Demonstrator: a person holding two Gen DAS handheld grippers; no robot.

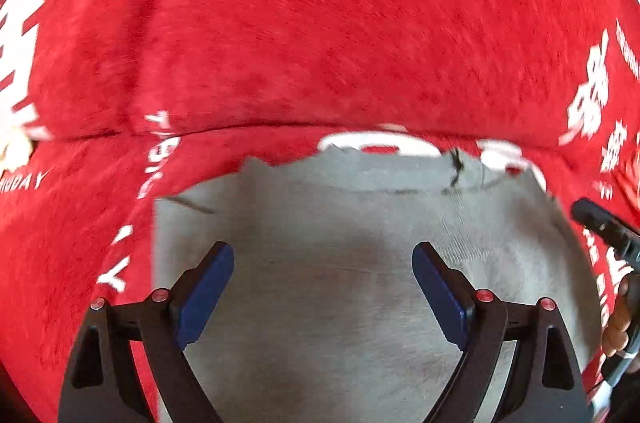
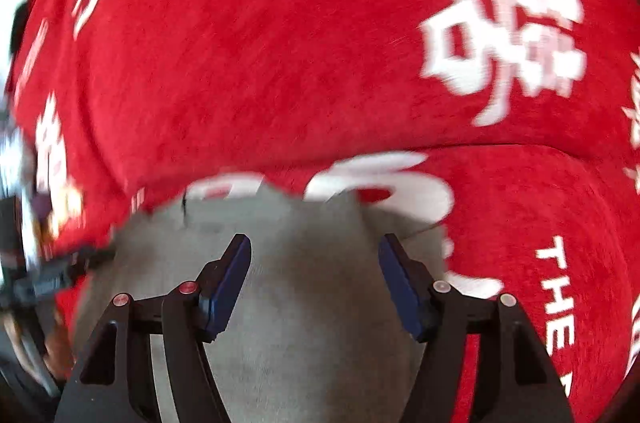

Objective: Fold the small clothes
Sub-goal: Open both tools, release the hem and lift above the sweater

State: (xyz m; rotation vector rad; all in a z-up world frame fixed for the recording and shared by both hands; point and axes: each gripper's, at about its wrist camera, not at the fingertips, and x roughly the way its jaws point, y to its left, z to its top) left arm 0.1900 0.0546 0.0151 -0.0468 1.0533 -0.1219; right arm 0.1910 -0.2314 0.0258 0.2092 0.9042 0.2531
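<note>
A grey garment (image 1: 320,283) of soft, finely ribbed knit lay flat on a red cloth (image 1: 300,23), a napped, velvety cover printed with white characters and Latin letters. The cloth was blurred in both wrist views. A seam or fold line ran across it just beyond the garment's far edge, and past that line the red surface lay bare apart from its print.

The garment's far edge was uneven, with a dark thread or stitch (image 1: 456,163) near its middle; its left edge ran straight against the red nap.

The left hand-held gripper (image 1: 323,265) stood spread wide above the grey knit, its blue pads (image 1: 208,295) apart with only fabric showing between them, pinching nothing. The right hand-held gripper (image 2: 315,259) was likewise spread over the garment, blue pads clear of the cloth, a raised fold of grey knit (image 2: 352,207) just ahead of its jaws.

At the right rim of the left view the other tool's black body (image 1: 604,227) and a person's fingers (image 1: 618,327) showed beside the garment.
</note>
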